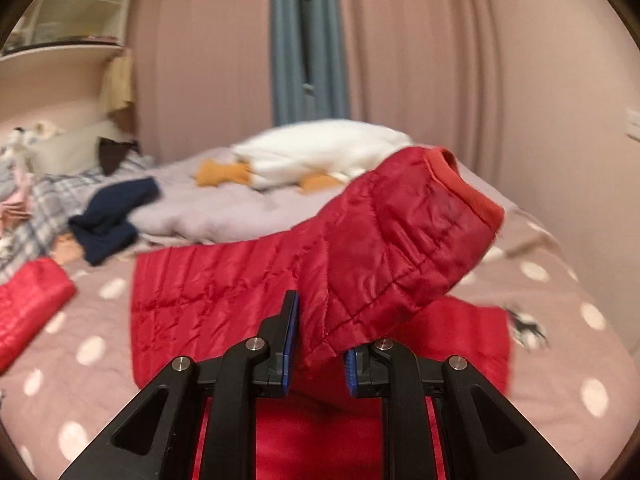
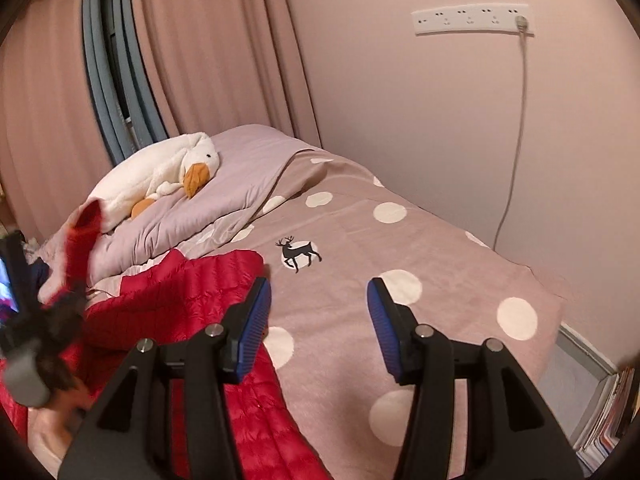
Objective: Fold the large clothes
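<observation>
A red quilted jacket (image 1: 208, 292) lies spread on the pink polka-dot bedspread (image 1: 100, 348). My left gripper (image 1: 320, 332) is shut on one sleeve (image 1: 400, 240), which rises up and to the right with its cuff open toward the back. The other sleeve (image 1: 28, 304) lies flat at the far left. In the right wrist view the jacket (image 2: 192, 288) is at the lower left, and the lifted sleeve (image 2: 84, 232) and the blurred left gripper (image 2: 24, 320) show at the left edge. My right gripper (image 2: 319, 286) hangs open above bare bedspread (image 2: 440, 240), nothing between its blue pads (image 2: 252, 328).
A white plush goose (image 2: 160, 172) rests on a lilac quilt (image 2: 240, 176) at the head of the bed. A navy garment (image 1: 112, 220) and plaid bedding lie at the left. A power strip (image 2: 472, 20) with a cable hangs on the right wall; books (image 2: 612, 412) stand beside the bed.
</observation>
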A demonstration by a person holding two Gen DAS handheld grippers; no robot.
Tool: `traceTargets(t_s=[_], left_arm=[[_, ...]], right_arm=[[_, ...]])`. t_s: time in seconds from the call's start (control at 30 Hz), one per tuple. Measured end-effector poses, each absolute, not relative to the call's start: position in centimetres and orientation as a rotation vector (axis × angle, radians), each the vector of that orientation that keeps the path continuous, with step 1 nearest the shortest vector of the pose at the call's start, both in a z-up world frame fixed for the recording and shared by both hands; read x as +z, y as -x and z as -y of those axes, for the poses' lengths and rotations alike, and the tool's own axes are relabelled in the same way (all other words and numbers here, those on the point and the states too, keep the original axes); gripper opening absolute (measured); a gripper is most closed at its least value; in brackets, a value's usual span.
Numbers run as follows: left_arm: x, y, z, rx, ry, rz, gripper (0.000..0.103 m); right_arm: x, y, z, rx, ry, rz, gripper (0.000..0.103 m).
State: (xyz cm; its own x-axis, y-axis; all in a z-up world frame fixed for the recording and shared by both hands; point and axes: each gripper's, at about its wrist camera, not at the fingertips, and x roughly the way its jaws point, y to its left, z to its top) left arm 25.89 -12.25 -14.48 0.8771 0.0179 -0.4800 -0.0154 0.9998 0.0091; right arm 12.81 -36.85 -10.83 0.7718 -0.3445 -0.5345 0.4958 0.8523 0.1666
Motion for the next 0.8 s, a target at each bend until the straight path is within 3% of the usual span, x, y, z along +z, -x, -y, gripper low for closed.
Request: traceTargets(t_s=[0.17,0.2,0.33,0.43,0.5,0.8], left_arm=[[-15.5,-24.6,14.1,-0.043,0.007,-0.576,0.021],[-15.7,-24.5,14.2,-0.045,0.006,-0.596,0.026],[-15.0,-23.8,13.6,-0.037,0.049,-0.624,0.061],[-13.7,-22.0,13.5,0.014,0.073,-0.556,0.08],[-13.1,-21.0,13.7,0.002,0.07,-0.531,0.085],[-13.1,-21.3,5.9,0.163,0.115,-0.499,0.086]], right_arm=[[-11.1,-11.9,37.1,-0.439,-0.322,-0.519,0.051],[-11.1,-11.9,37.2,-0.44,-0.326,-0.519,0.051],[-10.9,-11.9,36.7,-0.447,-0.304,-0.525,0.052],[-10.7,-11.7,36.0,-0.419,-0.303,-0.522,0.055],[-10.4,-11.6,35.4,-0.409,-0.3,-0.518,0.057],[-10.2,-13.6,31.6,-0.341,-0.253,-0.525,0.064]])
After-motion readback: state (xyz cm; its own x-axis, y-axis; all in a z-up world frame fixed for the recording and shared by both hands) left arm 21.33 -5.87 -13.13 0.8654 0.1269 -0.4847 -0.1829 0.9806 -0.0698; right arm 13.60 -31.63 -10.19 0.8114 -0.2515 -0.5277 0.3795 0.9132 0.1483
